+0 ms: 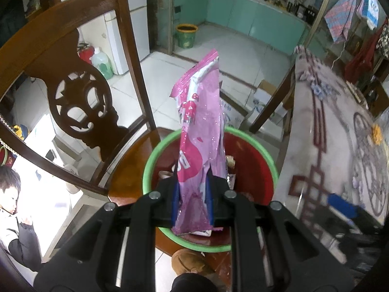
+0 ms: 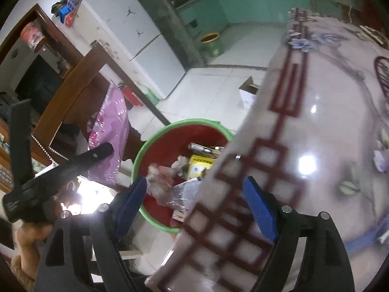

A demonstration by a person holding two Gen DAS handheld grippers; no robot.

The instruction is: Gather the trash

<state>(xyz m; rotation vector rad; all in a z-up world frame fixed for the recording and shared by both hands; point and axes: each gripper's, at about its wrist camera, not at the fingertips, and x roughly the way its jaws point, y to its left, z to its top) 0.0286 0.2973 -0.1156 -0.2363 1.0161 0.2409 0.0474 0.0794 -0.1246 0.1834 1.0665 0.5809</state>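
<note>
The pink bag (image 1: pixel 199 131) is held tight by the left claw (image 1: pixel 193 202) above the red bin (image 1: pixel 252 170). The right claw (image 2: pixel 197 209) is wide and empty. If let go crooked, the tall bag could be tipped over the rim.

Left gripper (image 1: pixel 193 189) angled steeply down over the basin (image 1: pixel 148 160), jaws clamped on the pink bag (image 1: pixel 199 131), which stands upright. Right gripper (image 2: pixel 197 204) also tilted down, above the basin's near rim, jaws spread wide, nothing between the pads.
</note>
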